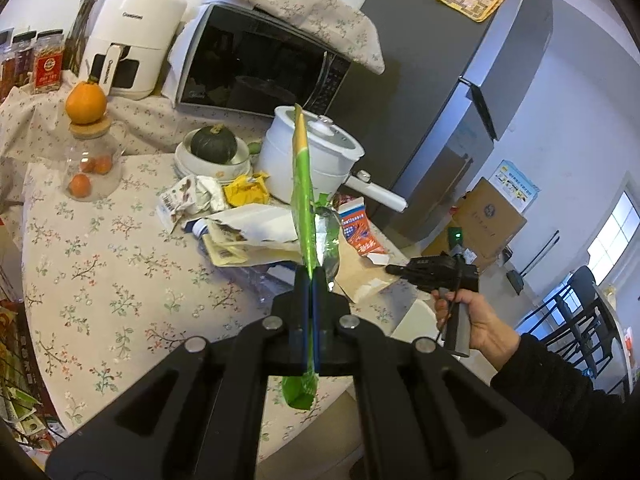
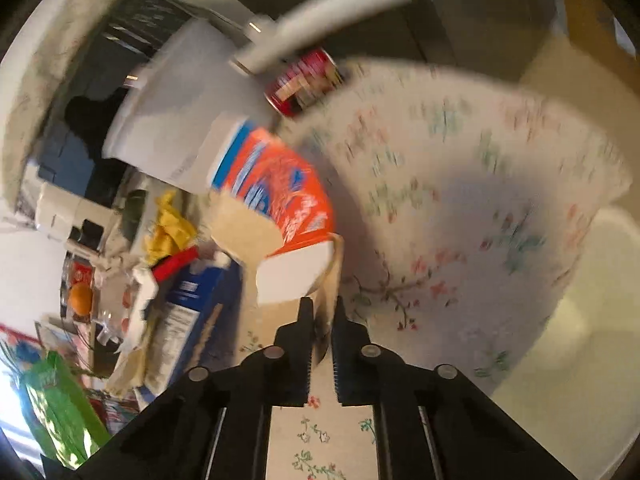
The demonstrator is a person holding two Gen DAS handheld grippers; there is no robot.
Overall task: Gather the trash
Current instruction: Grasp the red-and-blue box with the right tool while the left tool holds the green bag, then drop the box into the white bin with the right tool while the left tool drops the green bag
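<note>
A green plastic wrapper (image 1: 303,184) was held upright in the left gripper (image 1: 311,280), whose jaws were pressed together on it, so that the wrapper stood above the desk (image 1: 100,248) and its lower end hung down behind the fingers. The rest of the trash was seen on the flowered cloth of the desk, in front of a white pot (image 1: 310,156): a crumpled white wrapper (image 1: 192,196), a yellow wrapper (image 1: 246,190), a torn white paper bag (image 1: 256,228) and an orange and blue carton (image 1: 358,230) lying on its side near the desk edge. The right gripper (image 1: 394,269) was held by a hand (image 1: 480,320) just beside that carton. In the right wrist view, which was blurred, the right gripper (image 2: 322,308) was seen with its jaws brought close, and a piece of brown paper (image 2: 326,284) was caught between them, right below the torn white flap of the orange and blue carton (image 2: 280,192). No earlier picture was given, so only this state can be told. A red can (image 2: 304,82) lay behind the carton, under the handle of the white pot (image 2: 192,120). A microwave (image 1: 256,68) and a grey refrigerator (image 1: 440,80) stood behind the desk.
</note>
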